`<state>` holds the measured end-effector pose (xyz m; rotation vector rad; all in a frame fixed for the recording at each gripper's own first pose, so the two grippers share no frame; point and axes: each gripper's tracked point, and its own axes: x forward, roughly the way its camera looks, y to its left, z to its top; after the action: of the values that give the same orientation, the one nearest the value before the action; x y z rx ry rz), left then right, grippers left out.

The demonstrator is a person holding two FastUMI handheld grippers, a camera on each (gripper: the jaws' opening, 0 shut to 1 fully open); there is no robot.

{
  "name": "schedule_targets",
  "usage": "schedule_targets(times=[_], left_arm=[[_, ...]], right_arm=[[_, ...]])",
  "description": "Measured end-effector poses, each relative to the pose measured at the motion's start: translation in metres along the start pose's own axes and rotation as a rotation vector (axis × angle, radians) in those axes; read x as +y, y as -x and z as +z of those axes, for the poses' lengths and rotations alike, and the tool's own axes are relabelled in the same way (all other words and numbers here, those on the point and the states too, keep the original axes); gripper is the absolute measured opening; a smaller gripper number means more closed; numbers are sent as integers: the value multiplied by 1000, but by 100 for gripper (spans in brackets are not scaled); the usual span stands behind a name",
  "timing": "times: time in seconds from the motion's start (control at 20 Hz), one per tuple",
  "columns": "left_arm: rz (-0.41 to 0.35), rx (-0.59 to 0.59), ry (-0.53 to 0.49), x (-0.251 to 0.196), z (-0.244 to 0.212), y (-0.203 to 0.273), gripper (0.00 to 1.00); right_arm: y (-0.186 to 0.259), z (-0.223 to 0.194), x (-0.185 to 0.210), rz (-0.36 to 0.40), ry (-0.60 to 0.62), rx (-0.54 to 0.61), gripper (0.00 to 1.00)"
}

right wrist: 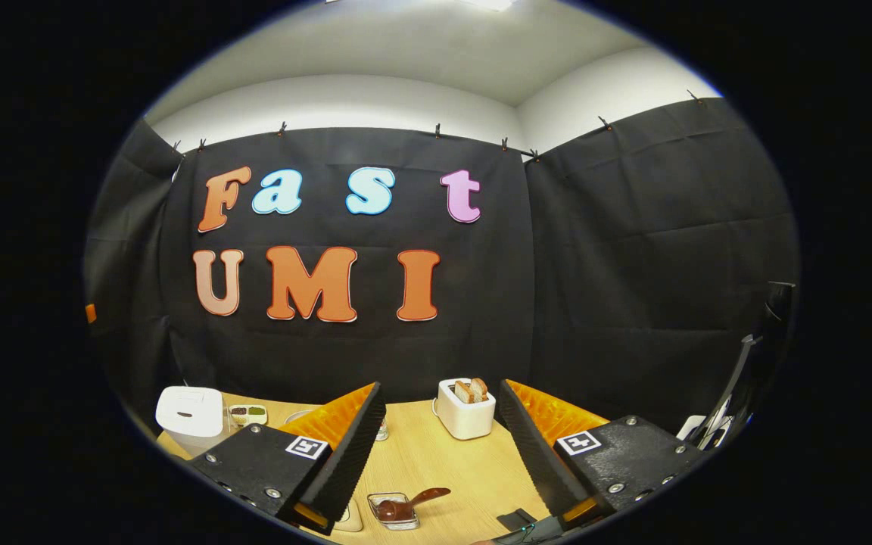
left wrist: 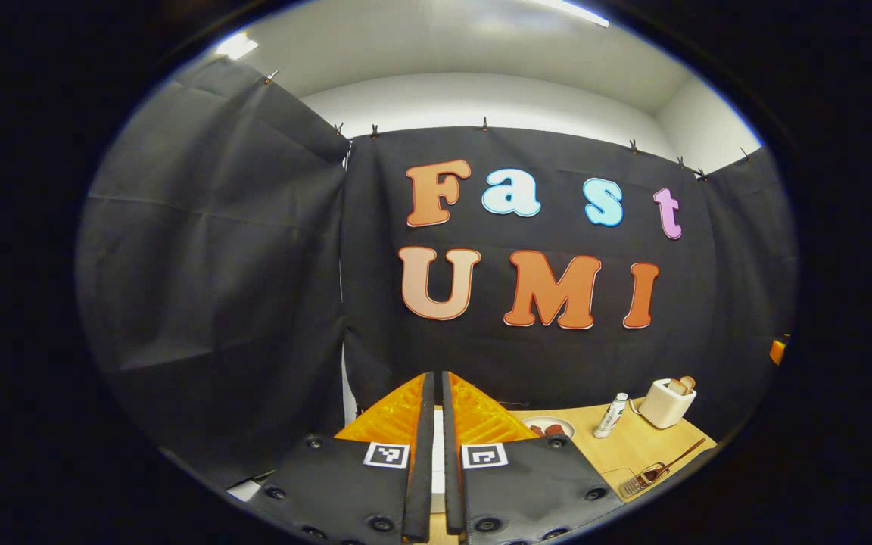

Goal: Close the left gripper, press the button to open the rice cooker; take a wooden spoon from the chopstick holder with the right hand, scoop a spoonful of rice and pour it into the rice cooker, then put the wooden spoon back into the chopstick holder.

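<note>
my left gripper (left wrist: 436, 454) fingers pressed together, empty, ready to poke button | my right gripper (right wrist: 440, 454) spread wide, empty, for spoon | rice cooker (right wrist: 190, 415) lid down, far-left on table (right wrist: 436, 462); chopstick holder unclear

Surface (right wrist: 436, 462): pale wood.
Back left: white rice cooker (right wrist: 189, 418), small two-part dish (right wrist: 247, 414) beside.
Centre back: white toaster (right wrist: 465, 409) holding bread.
Front: clear tray (right wrist: 393, 508) with wooden spoon (right wrist: 425, 496).

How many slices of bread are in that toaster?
2: side by side in the top of the white toaster at the table's far edge, between the right gripper's open fingers. More could sit hidden lower inside.
</note>
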<state>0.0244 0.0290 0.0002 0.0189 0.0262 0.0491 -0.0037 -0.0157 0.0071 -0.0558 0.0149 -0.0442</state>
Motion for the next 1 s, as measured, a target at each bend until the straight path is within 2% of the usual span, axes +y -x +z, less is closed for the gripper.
schedule_targets(times=[0.05, 0.6, 1.0], left_arm=[[-21, 16, 5, -5, -4, -3, 5], [-121, 227, -2, -40, -76, -77, 5], [-176, 428, 32, -67, -163, -138, 5]], right_arm=[[-1, 0, 0, 1, 1, 1, 94], [-13, -14, -5, -30, 37, 36, 94], [-26, -33, -23, -69, 27, 90, 95]])
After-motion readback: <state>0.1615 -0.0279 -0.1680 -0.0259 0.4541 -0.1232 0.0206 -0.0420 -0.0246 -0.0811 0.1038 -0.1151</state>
